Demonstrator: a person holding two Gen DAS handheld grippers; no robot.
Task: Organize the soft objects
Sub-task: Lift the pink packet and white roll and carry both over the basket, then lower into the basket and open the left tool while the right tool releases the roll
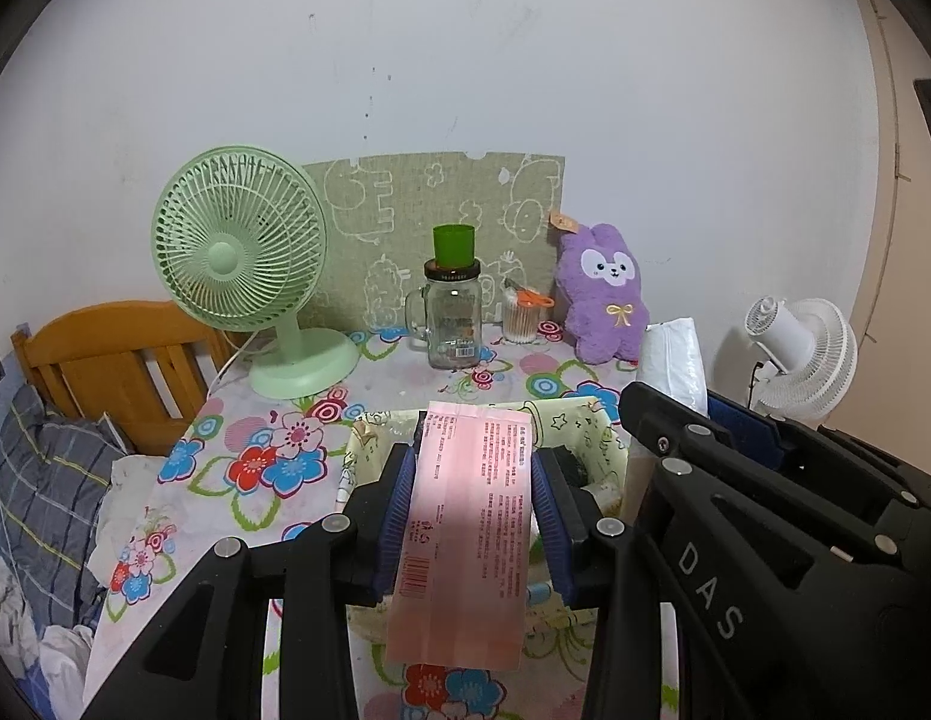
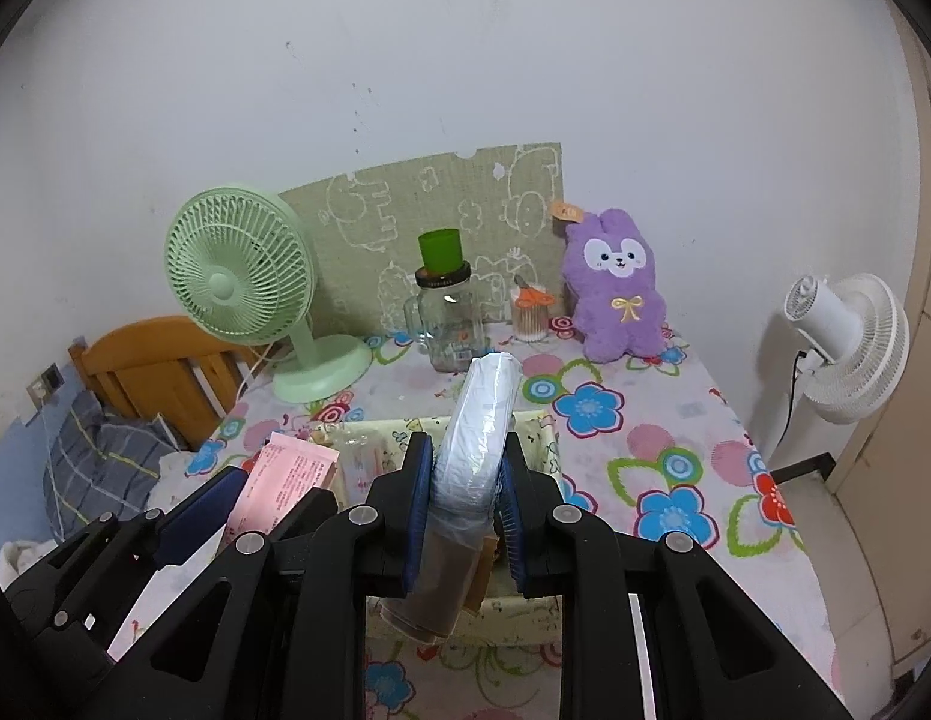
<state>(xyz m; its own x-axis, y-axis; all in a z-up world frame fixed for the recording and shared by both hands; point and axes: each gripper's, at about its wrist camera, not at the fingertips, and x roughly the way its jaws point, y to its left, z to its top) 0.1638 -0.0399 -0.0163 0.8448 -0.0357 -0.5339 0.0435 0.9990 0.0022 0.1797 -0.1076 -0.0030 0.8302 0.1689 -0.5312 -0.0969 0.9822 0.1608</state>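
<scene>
Left view: my left fingers [image 1: 474,516] squeeze pink pack [image 1: 465,534], held over yellow basket [image 1: 591,420] on counter [image 1: 405,372]. Pack floppy, may slip out, miss basket. My right gripper crowds basket side.

Right view: my right fingers [image 2: 462,513] pinch white wrapped pack [image 2: 474,450] above basket. May bump left one. Purple bunny [image 2: 615,294], glass jar [image 2: 444,324], green fan [image 2: 243,276] sit behind.
</scene>
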